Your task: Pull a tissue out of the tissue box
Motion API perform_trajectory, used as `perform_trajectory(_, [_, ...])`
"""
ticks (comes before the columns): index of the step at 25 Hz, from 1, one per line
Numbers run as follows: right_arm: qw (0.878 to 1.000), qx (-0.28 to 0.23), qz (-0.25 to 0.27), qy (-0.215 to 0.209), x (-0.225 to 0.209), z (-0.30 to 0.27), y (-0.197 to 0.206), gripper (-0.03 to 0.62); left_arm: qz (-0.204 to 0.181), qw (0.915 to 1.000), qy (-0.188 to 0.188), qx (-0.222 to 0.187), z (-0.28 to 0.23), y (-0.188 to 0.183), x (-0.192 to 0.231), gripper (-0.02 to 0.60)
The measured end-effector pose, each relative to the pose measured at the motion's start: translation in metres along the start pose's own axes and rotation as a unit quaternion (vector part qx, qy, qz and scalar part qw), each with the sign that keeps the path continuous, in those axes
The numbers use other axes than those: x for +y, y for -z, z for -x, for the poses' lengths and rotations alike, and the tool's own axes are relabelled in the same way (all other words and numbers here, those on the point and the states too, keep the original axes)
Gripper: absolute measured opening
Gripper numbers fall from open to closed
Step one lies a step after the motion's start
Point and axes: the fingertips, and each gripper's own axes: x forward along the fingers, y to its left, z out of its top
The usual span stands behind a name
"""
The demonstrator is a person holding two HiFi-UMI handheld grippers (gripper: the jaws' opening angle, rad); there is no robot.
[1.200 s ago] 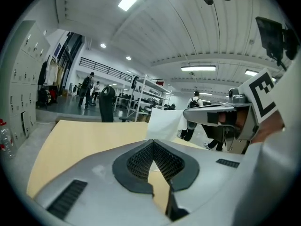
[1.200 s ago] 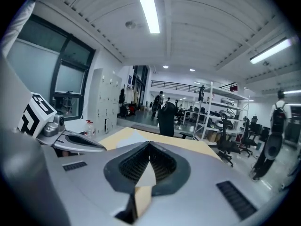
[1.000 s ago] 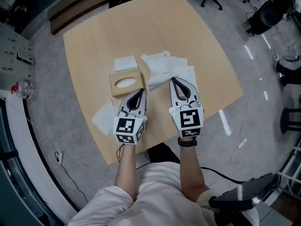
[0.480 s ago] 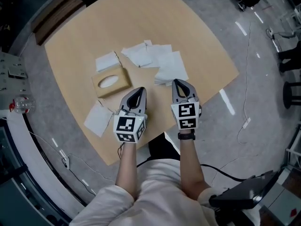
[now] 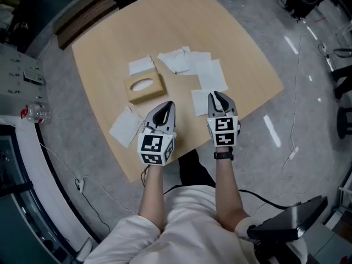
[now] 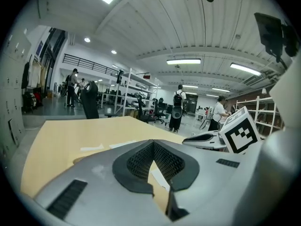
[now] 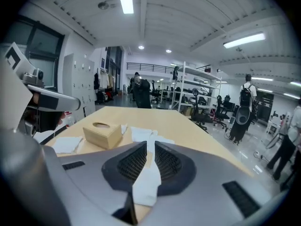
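Observation:
The tan tissue box [image 5: 144, 87] stands on the wooden table [image 5: 110, 37], its oval slot facing up with no tissue sticking out; it is also in the right gripper view [image 7: 102, 133]. Several white tissues lie flat around it, one [image 5: 199, 102] just left of my right gripper [image 5: 216, 94]. That gripper's jaws stand a narrow gap apart [image 7: 150, 145], and white tissue shows through the gap on the table below. My left gripper [image 5: 168, 104] hovers right of and nearer than the box, its jaws [image 6: 153, 145] meeting at the tips on nothing.
Another tissue [image 5: 127, 126] lies near the table's front-left edge, and more tissues [image 5: 187, 60] lie behind the box. A bottle [image 5: 30, 113] rests on the counter at left. Office chairs, shelves and people stand far off.
Both grippers have drawn back a little from the box toward the table's near edge. The head view has shifted. The tissues and box lie as before.

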Motion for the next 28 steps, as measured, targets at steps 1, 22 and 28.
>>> perform_trajectory(1, [1.0,-0.013,0.005,-0.006,0.007,0.011,-0.011,0.034,-0.001,0.9999,-0.007,-0.009,0.012,-0.007,-0.001,0.002])
perform_trajectory(22, [0.958,-0.242,0.025,-0.152,0.155,0.156,-0.181,0.005,-0.048,0.9731,-0.155,-0.164,0.194,-0.108,0.012,0.002])
perform_trajectory(28, [0.951,-0.254,0.023,-0.174,0.178,0.166,-0.186,0.005,-0.049,0.9684,-0.172,-0.174,0.212,-0.112,0.019,0.002])
